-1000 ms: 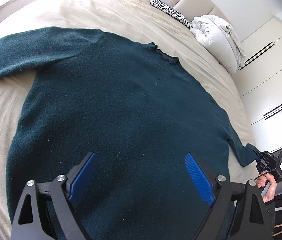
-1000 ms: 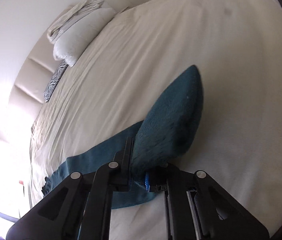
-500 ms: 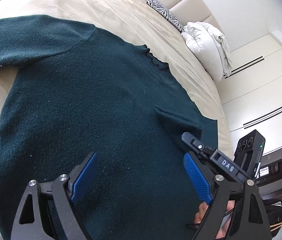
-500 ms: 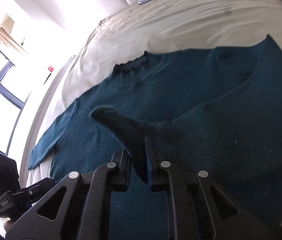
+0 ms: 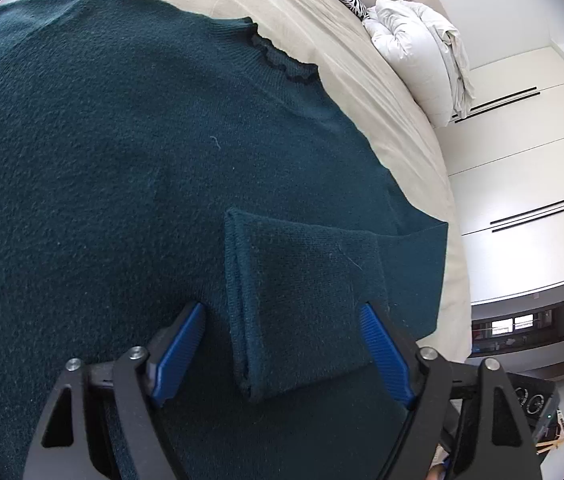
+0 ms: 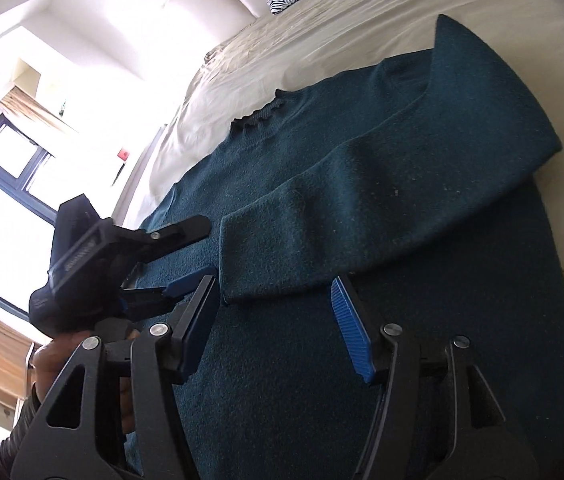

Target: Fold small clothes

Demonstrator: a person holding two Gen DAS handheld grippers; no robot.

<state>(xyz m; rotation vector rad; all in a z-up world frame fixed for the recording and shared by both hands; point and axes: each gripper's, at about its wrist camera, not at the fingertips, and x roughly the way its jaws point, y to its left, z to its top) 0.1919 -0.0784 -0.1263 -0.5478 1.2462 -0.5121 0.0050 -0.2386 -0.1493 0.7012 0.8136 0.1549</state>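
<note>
Now the right sleeve lies folded across the body of the sweater, its cuff resting flat near the middle of the garment, which is spread on the bed. A second ago the right gripper was clamped on this cuff at the far edge of the bed; half a second ago it was carrying it over the torso. Its fingers now stand wide apart, holding nothing, just short of the released cuff. The left gripper also stands wide open and empty, hovering over the cuff, as it did in both earlier frames. One sleeve fold is judged complete. The left sleeve remains extended toward the far side, so that sleeve is probably next, followed by folding the body.
</note>
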